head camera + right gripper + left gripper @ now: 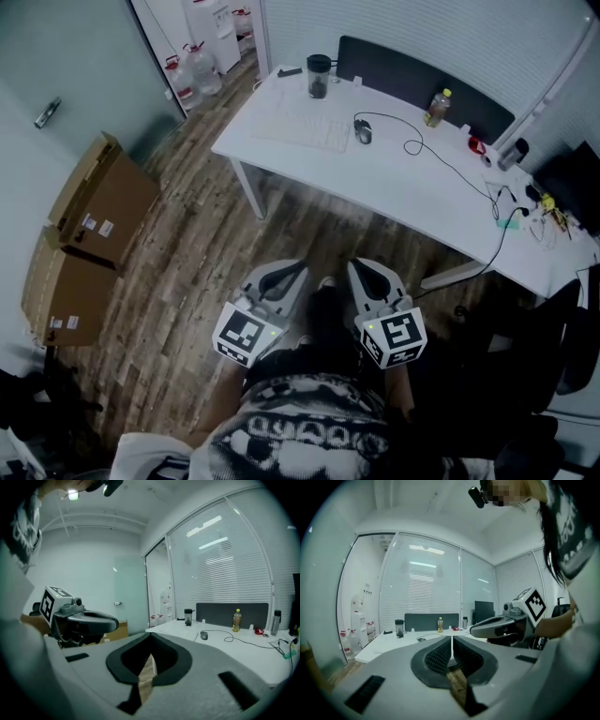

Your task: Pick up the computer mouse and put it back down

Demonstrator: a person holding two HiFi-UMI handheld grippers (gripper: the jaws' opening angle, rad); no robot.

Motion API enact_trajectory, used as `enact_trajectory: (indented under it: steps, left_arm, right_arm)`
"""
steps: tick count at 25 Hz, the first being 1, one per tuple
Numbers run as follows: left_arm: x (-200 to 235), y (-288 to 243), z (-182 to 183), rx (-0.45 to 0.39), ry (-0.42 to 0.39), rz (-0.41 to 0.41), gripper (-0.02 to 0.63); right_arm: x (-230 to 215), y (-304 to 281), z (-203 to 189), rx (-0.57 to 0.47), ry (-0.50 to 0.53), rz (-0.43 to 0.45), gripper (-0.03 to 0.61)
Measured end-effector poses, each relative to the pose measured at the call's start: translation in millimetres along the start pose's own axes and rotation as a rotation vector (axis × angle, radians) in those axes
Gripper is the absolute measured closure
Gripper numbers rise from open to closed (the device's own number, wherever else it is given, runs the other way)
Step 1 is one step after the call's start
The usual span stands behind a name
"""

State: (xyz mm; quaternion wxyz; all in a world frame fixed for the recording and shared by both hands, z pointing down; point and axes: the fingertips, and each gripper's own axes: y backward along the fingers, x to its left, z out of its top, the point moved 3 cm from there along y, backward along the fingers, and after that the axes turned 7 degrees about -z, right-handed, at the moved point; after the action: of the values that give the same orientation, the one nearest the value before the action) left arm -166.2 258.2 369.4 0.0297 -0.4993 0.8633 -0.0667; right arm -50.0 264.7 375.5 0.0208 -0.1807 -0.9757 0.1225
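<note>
A dark computer mouse (363, 132) lies on the white table (394, 178), its cable curling off to the right. It shows small and far in the left gripper view (421, 639) and in the right gripper view (204, 635). Both grippers hang side by side over the wooden floor, well short of the table. My left gripper (292, 272) is shut with nothing in it, pads meeting (451, 640). My right gripper (361, 270) is shut and empty too (151, 635). Each shows in the other's view: the right gripper (474, 630) and the left gripper (115, 618).
A white keyboard (305, 131) lies left of the mouse, with a black cup (319, 77) and a bottle (436, 108) by the dark partition (422, 80). Cardboard boxes (94, 202) stand at the left, water jugs (197, 70) beyond. A dark chair (562, 347) stands at the right.
</note>
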Motion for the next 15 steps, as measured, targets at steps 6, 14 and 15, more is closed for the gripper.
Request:
enact_trajectory:
  steps: [6, 14, 15]
  left_arm:
    - [54.6, -32.1, -6.1, 0.02, -0.001, 0.049, 0.603]
    - [146.2, -105.2, 15.2, 0.024, -0.008, 0.11, 0.603]
    - [156.1, -115.2, 16.2, 0.02, -0.006, 0.118, 0.603]
  right_arm:
    - [-34.5, -66.5, 3.5, 0.01, -0.009, 0.032, 0.578]
    - [-101.1, -169.6, 28.4, 0.019, 0.007, 0.08, 0.578]
    - [-109.5, -181.6, 30.4, 0.022, 0.011, 0.084, 0.578]
